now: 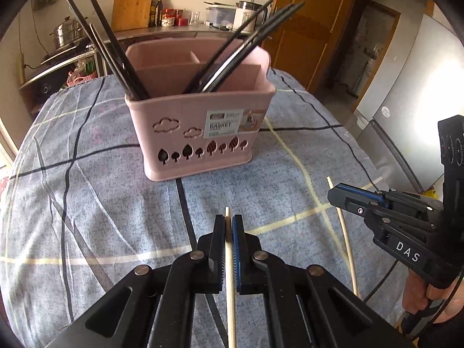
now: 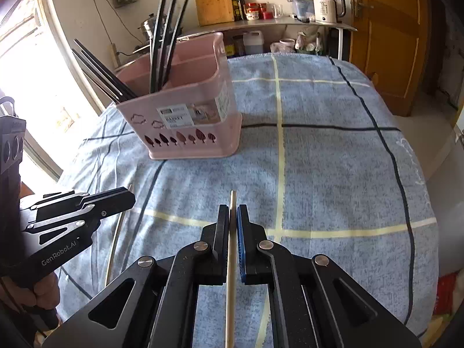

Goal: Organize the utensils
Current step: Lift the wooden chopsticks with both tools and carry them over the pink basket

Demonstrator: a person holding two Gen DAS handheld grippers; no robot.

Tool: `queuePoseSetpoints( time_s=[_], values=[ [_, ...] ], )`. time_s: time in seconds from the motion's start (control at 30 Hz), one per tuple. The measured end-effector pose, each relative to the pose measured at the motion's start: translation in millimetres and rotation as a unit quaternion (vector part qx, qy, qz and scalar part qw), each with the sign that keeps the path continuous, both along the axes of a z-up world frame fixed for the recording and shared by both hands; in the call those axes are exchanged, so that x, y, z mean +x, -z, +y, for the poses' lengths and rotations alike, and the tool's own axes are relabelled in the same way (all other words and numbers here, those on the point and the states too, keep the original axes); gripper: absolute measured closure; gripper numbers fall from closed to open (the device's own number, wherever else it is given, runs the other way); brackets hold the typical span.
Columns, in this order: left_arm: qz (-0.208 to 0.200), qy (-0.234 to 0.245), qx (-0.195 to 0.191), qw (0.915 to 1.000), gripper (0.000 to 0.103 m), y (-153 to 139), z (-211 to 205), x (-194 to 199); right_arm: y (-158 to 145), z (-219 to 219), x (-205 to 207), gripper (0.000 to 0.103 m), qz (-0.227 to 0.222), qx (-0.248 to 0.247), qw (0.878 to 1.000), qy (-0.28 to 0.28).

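Note:
A pink utensil basket (image 1: 174, 145) (image 2: 226, 133) stands on the blue checked tablecloth (image 1: 87, 203) (image 2: 333, 174). Black chopsticks lean out of its left compartment (image 1: 110, 46) (image 2: 101, 72) and its right one (image 1: 240, 37) (image 2: 165, 37). My left gripper (image 1: 229, 220) (image 2: 130, 197) is shut on a pale wooden chopstick (image 1: 230, 290) (image 2: 114, 237), held above the cloth in front of the basket. Beside it my right gripper (image 2: 232, 211) (image 1: 332, 195) is shut on a second pale chopstick (image 2: 230, 275) (image 1: 346, 237). Both sticks run lengthwise between the pads, tips poking out toward the basket.
Behind the table a counter (image 2: 261, 23) carries a kettle (image 2: 327, 5), a cutting board (image 2: 213, 0), bottles and jars. A wooden door (image 2: 385, 29) stands at the back right, a bright window (image 2: 29, 58) on the left. A grey fridge (image 1: 420, 87) is beside the table.

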State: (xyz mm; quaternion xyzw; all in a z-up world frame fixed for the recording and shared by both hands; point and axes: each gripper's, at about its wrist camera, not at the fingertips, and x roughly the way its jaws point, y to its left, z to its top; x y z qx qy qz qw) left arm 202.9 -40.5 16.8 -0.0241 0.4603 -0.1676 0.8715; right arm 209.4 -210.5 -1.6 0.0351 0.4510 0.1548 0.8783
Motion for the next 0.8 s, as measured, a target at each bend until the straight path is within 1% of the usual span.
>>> queuePoseSetpoints(
  time_s=[0.23, 0.43, 0.57, 0.8],
  values=[
    [-0.063, -0.006, -0.018, 0.9978, 0.099, -58.2, 15.8, -5.2, -48.0, 2.8, -3.9, 0.098, -0.058, 0.017, 0.998, -0.001],
    [-0.104, -0.011, -0.025, 0.9942, 0.099, -91.5, 26.6, -5.7, -79.4, 1.0, -8.3, 0.098, -0.105, 0.028, 0.994, 0.006],
    [-0.111, -0.016, -0.030, 0.9932, 0.099, -97.5, 30.7, -8.7, -94.8, 1.2, -14.8, 0.098, -0.128, 0.032, 0.991, 0.008],
    [-0.111, -0.021, -0.039, 0.9928, 0.099, -94.1, 39.4, -27.6, -89.5, -0.1, -27.6, 0.098, -0.125, 0.030, 0.992, 0.008]
  ],
)
